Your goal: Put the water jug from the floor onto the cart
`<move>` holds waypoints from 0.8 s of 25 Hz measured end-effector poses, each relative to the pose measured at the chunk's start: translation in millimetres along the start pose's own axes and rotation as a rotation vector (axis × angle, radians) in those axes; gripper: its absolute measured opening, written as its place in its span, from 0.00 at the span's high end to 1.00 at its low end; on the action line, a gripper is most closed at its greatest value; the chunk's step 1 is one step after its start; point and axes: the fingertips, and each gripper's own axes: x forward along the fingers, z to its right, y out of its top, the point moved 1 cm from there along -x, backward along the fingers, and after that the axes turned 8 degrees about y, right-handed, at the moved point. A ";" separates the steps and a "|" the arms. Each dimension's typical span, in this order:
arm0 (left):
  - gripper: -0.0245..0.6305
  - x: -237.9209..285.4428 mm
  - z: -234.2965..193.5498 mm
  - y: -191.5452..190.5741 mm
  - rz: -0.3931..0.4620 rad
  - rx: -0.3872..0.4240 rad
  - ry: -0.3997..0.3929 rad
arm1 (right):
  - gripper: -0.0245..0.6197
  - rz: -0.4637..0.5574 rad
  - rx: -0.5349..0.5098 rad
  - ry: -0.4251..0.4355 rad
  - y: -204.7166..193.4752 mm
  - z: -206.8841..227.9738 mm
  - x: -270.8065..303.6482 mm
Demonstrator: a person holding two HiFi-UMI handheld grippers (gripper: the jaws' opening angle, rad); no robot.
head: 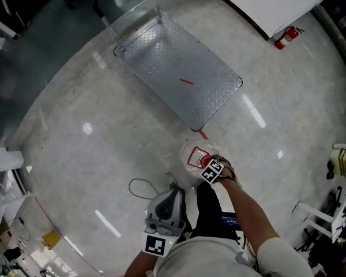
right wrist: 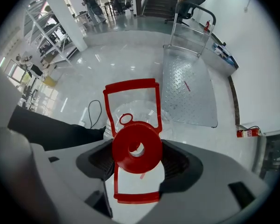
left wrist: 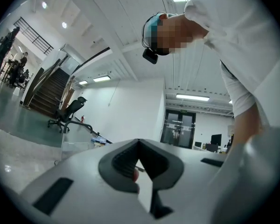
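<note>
While my right gripper [right wrist: 137,161] clamps both jaws on the round red cap [right wrist: 136,147] of the clear plastic water jug [head: 195,153], the jug is off the grey diamond-plate cart [head: 179,74], just beside its near corner; my left gripper [left wrist: 139,148] points upward, jaws together and empty.

One water jug [head: 196,154], one cart [head: 181,77], two hand-held grippers, left [left wrist: 139,164] and right [right wrist: 136,164], one fire extinguisher [head: 286,37], one floor cable [head: 137,184]

We hold our left gripper [head: 172,194] close against our body, tipped upward, its jaws pressed together on nothing. Our right arm [head: 249,206] reaches forward and down, the right gripper [right wrist: 136,149] clamped round the water jug cap [right wrist: 125,141].
</note>
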 end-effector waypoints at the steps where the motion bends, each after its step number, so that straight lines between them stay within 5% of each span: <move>1: 0.96 -1.8 1.2 9.0 0.013 0.003 -0.013 | 0.49 0.003 -0.001 0.001 2.0 -2.0 -14.6; 10: 0.96 -2.8 -3.2 60.9 0.068 0.024 -0.102 | 0.49 0.046 0.042 -0.057 22.9 13.7 -117.9; 16: 0.96 35.6 11.2 67.8 0.144 0.065 -0.111 | 0.49 0.075 0.040 -0.075 37.4 60.4 -148.5; 20: 0.96 83.6 21.1 63.1 0.122 0.083 -0.078 | 0.49 0.085 0.006 -0.065 55.6 98.5 -156.7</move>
